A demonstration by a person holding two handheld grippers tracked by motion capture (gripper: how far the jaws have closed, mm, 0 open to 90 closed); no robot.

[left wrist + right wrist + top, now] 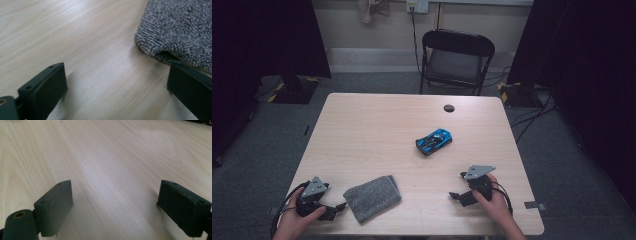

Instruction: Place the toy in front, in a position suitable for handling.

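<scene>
At the near edge of the light wooden tabletop (377, 125) a person's two hands come in from below, each holding a claw. The left claw (337, 209) lies low at the near left corner, pointing toward a folded grey terry cloth (372, 197) just beside it. In the left gripper view its jaws stand wide apart with only bare wood between them, and the cloth (180, 30) sits just ahead, its looped pile reaching down to the tip of the jaw on the right side of that view; whether it touches that jaw I cannot tell. Nothing is gripped.

The right claw (456, 186) rests near the near right edge, grey three-cornered plate on top, pointing leftward across the wood. The right gripper view shows its jaws spread wide as well, empty, with plain wood grain (110, 165) running away between them.

Farther out, right of the middle of the tabletop, a blue and black toy car (434, 141) lies at a slant, well apart from both claws and from the cloth. Beyond it, near the far edge, is a small dark round cable hole (449, 108).

Past the tabletop a black folding chair (456, 60) stands on grey carpet, with cables trailing along the floor to its right and dark curtains at both sides
</scene>
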